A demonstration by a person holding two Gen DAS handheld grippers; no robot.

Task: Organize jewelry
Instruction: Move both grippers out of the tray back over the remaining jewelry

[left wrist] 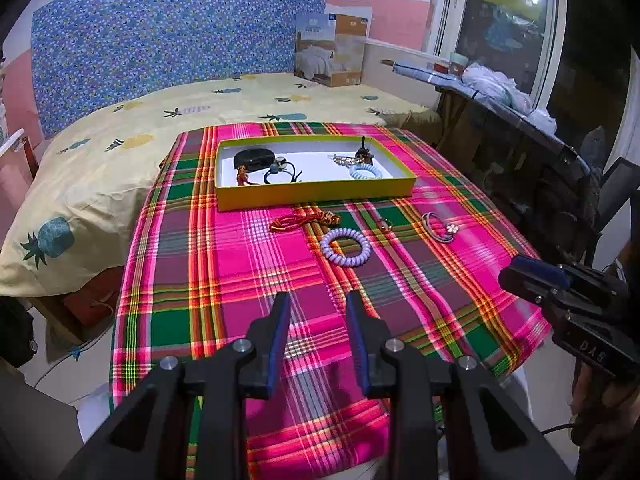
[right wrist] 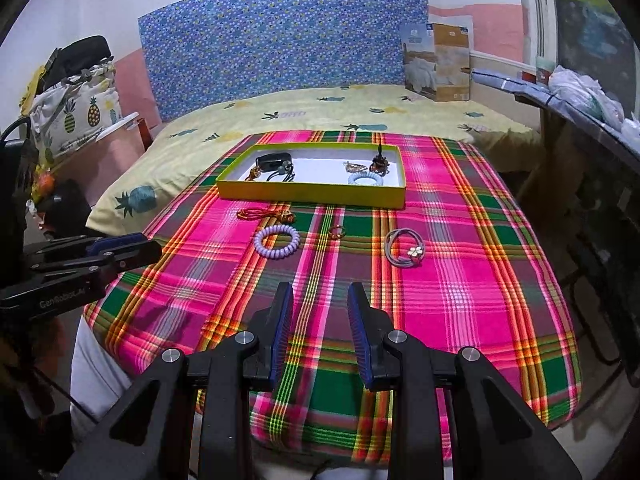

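Toward the far edge of the surface draped in a pink, green and orange plaid cloth (right wrist: 460,264) sits a shallow yellow-green cardboard tray (right wrist: 312,194), holding a black case, dark hair ties, a pale blue spiral band and a small dark clip. Just in front of it lie a red braided cord (right wrist: 256,213), a lilac spiral hair tie (right wrist: 277,241), a small gold ring (right wrist: 337,231) and a grey elastic with a white flower (right wrist: 404,253). Both the left tongs (left wrist: 318,300) and right tongs (right wrist: 320,292) hover over the near edge, parted and empty.
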